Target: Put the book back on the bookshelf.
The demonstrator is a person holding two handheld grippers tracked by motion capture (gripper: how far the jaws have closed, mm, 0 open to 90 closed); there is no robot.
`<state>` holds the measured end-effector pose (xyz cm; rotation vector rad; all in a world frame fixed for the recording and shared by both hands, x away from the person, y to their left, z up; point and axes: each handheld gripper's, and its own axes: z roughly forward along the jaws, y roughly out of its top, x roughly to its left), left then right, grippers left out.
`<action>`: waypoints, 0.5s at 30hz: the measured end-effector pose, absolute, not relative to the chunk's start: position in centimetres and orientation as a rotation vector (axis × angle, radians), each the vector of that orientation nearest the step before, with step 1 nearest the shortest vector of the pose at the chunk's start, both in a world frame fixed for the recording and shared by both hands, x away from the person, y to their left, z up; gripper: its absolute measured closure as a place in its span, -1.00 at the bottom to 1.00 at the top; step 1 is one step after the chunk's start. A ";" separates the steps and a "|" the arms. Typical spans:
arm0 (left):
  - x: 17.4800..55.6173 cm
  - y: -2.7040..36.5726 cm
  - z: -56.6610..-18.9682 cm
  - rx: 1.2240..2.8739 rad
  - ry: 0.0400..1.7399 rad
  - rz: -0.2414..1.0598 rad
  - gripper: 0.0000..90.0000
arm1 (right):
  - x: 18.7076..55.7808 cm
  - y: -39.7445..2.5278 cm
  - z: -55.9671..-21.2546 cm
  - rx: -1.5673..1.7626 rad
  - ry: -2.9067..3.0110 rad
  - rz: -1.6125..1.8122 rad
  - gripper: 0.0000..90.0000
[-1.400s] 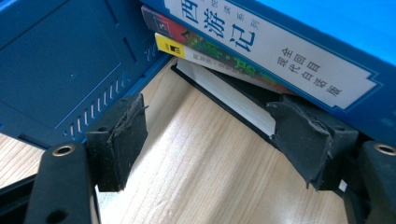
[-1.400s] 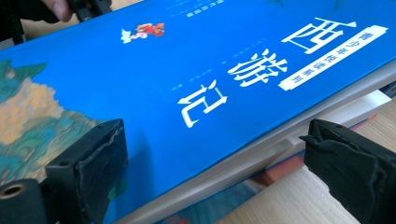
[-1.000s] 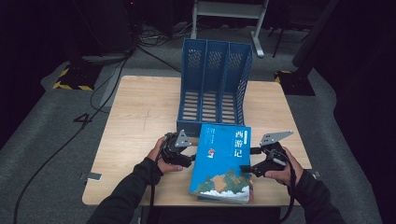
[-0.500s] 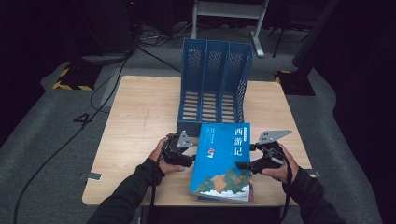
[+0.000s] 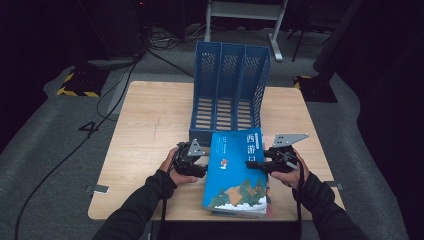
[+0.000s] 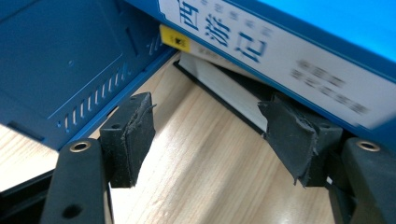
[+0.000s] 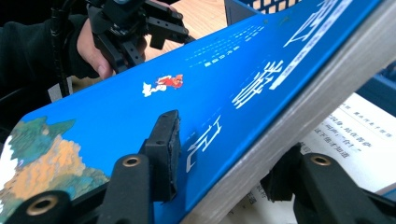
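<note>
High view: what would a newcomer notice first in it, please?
First, the thick blue book with a painted landscape cover, lying at the near edge of the light wooden table. The right gripper clamps its raised right edge, while the left gripper sits open at its spine. Behind it stands the blue plastic three-slot file rack.

The book (image 7: 233, 84) runs off the right gripper view's top and right edges, and the small print on the page beneath it is too blurred to read. In the left gripper view, the far end of the spine lettering blurs out — the file rack (image 6: 60, 60) is cut off at the left.
</note>
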<state>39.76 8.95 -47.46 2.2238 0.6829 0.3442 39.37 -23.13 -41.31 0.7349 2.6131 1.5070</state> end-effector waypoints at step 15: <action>40.4 10.2 -47.1 2.107 0.748 0.447 0.21 | 39.8 -21.3 -40.7 0.542 2.576 1.513 0.32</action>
